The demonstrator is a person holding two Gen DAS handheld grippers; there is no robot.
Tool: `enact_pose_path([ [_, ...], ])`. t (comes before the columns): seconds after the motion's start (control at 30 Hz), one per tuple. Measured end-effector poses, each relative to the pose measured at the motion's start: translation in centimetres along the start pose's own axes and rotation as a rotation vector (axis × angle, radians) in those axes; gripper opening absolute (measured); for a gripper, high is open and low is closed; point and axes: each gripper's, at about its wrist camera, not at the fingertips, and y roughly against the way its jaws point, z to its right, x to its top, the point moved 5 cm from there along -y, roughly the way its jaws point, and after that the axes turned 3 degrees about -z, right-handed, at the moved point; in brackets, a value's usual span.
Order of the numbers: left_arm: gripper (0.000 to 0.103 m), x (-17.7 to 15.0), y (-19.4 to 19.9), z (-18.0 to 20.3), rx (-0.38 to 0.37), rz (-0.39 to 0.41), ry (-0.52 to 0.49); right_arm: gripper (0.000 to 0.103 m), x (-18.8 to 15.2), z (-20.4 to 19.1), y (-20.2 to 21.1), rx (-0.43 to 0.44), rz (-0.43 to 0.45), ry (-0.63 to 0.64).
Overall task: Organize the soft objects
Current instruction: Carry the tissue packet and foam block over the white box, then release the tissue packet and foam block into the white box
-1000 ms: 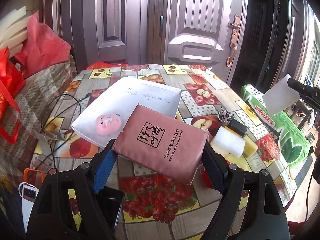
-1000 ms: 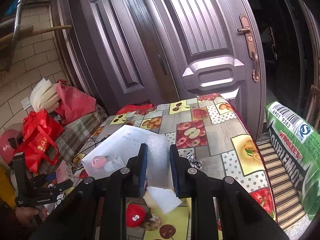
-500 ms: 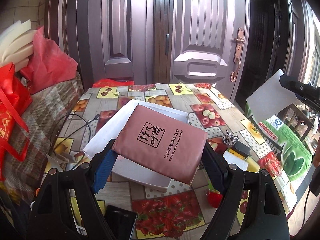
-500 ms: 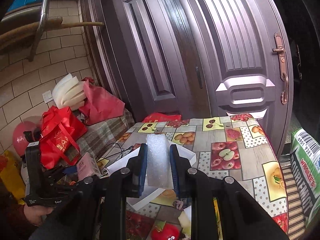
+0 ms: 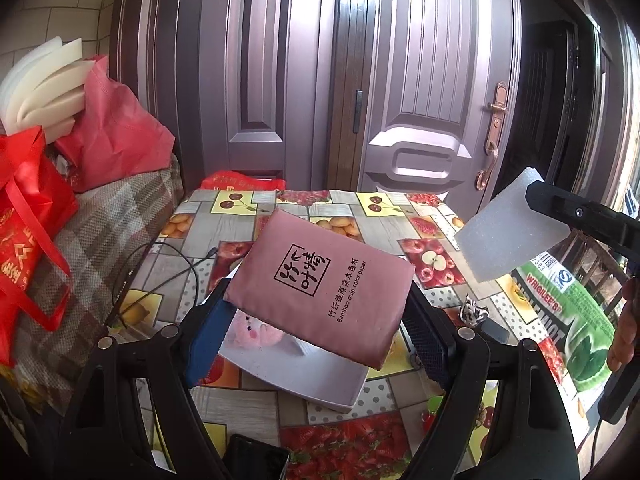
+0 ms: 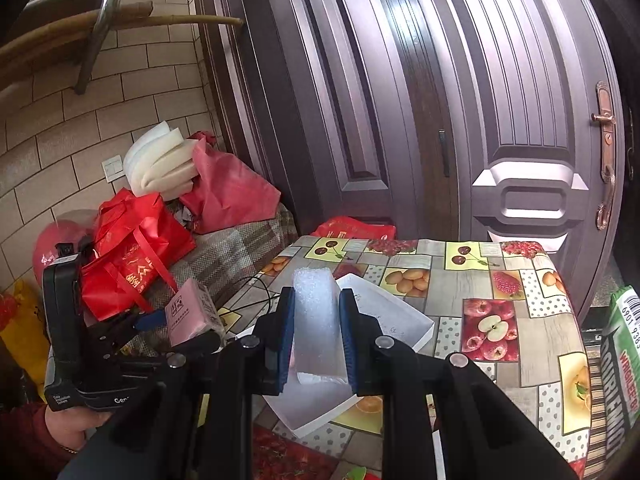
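My left gripper is shut on a pink tissue pack and holds it above a white box on the table. A pink plush toy lies in that box under the pack. My right gripper is shut on a white foam block, held above the same white box. The foam block also shows in the left wrist view at the right, and the tissue pack shows in the right wrist view at the left.
The table has a fruit-print cloth. A black phone lies at its near edge. Red bags and white foam sheets sit on a checked seat to the left. A green Wrigley's box stands at the right. A door is behind.
Both grippers have risen and pulled back with their loads. The tissue pack now hangs over the white box, and the foam block has lifted off the table.
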Motion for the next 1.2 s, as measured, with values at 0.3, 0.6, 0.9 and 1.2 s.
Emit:
enact_pose_path([
  [0.3, 0.082, 1.0, -2.5, -4.3, 0.060, -0.009, 0.085, 0.021, 0.8, -0.8, -4.5, -0.027, -0.049, 0.035],
  [0.6, 0.082, 0.1, -7.7, -6.6, 0.060, -0.107, 0.175, 0.021, 0.6, -0.6, -9.6, -0.040, -0.107, 0.033],
  [0.9, 0.083, -0.9, -13.9, -6.5, 0.043, -0.205, 0.204, 0.021, -0.4, 0.4, -15.2, -0.067, -0.181, 0.035],
  [1.2, 0.084, -2.5, -17.5, -7.8, 0.086, -0.247, 0.236, 0.022, -2.3, 1.9, -20.4, -0.109, -0.244, 0.029],
])
